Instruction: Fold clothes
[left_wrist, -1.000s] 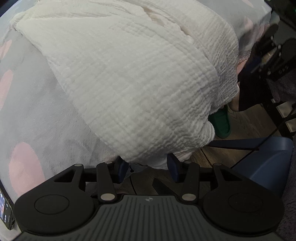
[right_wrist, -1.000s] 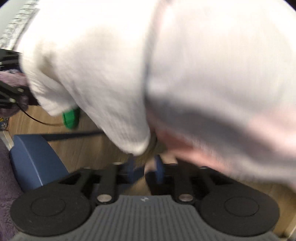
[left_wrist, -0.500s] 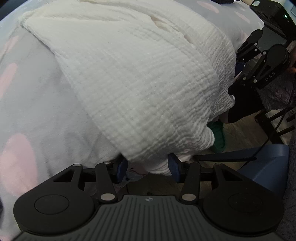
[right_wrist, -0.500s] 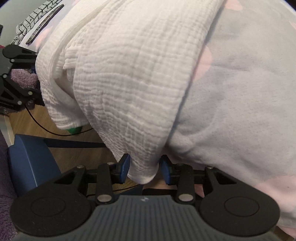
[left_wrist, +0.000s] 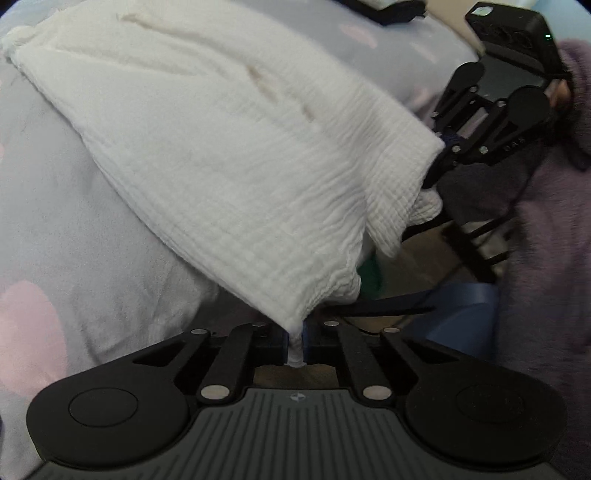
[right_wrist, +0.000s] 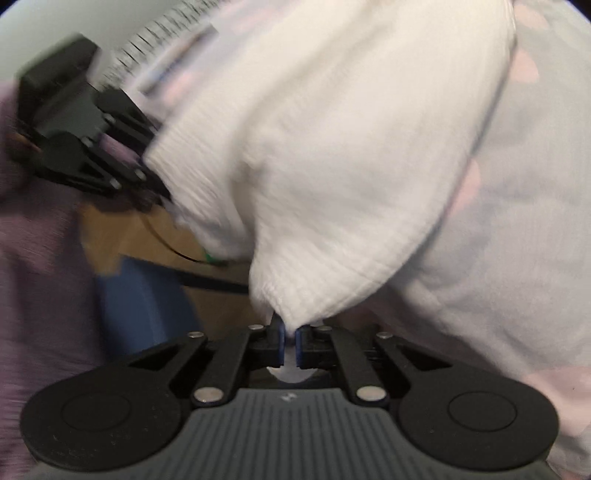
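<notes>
A white crinkled cotton garment (left_wrist: 236, 155) lies across a grey bedspread with pink spots (left_wrist: 74, 229), its near edge lifted off the bed's side. My left gripper (left_wrist: 294, 345) is shut on the garment's near left corner, with white cloth pinched between its blue pads. In the right wrist view the same garment (right_wrist: 332, 155) fills the frame, blurred, and my right gripper (right_wrist: 290, 347) is shut on its other near corner. The right gripper also shows from outside (left_wrist: 448, 142) at the cloth's right edge, and the left gripper (right_wrist: 147, 173) shows likewise in the right wrist view.
The bedspread (right_wrist: 517, 258) covers the bed under the garment. Below the bed's edge lie a wooden floor (right_wrist: 122, 229), a blue bin (left_wrist: 461, 306), a green object (left_wrist: 371, 275) and a black cable. A purple fleecy sleeve (left_wrist: 546, 240) stands at the right. Dark clothing lies at the bed's far side.
Both grippers have shut on the garment's near corners, which were loose between open jaws before. The corners are now lifted and the hanging edge is stretched between them.
</notes>
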